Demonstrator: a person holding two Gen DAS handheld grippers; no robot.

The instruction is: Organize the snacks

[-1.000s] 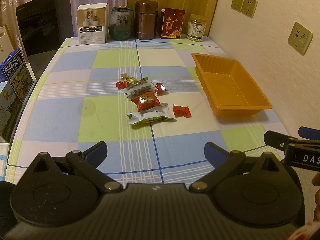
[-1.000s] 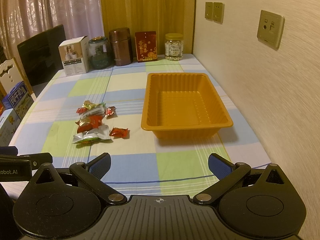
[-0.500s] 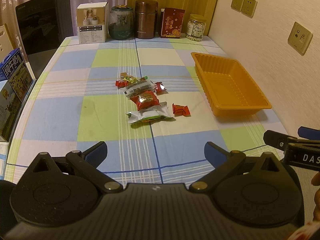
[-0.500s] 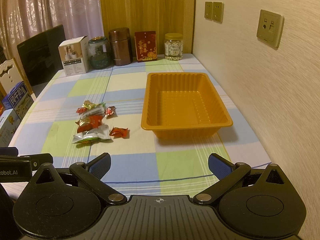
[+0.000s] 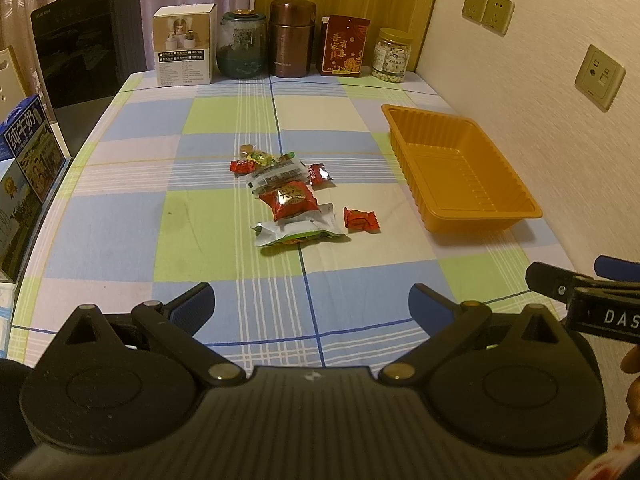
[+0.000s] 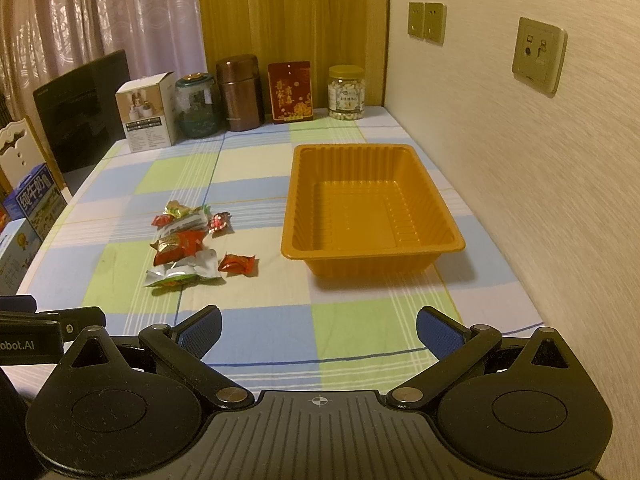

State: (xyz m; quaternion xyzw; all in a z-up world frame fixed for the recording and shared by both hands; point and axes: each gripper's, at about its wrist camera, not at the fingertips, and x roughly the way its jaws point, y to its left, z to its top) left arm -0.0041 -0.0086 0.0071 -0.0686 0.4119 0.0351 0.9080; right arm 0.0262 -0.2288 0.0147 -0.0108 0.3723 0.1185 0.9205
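— Nothing has shifted since a second ago: my left hand-held gripper (image 5: 310, 302) and right hand-held gripper (image 6: 318, 326) hover, jaws apart, empty.

— And the snacks?

— Heap of foil-wrapped snacks (image 5: 290, 198) lies mid-table (image 5: 120, 200), beside the empty orange plastic tray (image 6: 370, 246). Sorting hasn't begun, I'd say.

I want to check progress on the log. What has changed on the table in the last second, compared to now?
Nothing visibly changed. The left gripper and right gripper are open and hold nothing, the snack pile lies on the checked cloth beside the orange tray, and nothing is in the tray.
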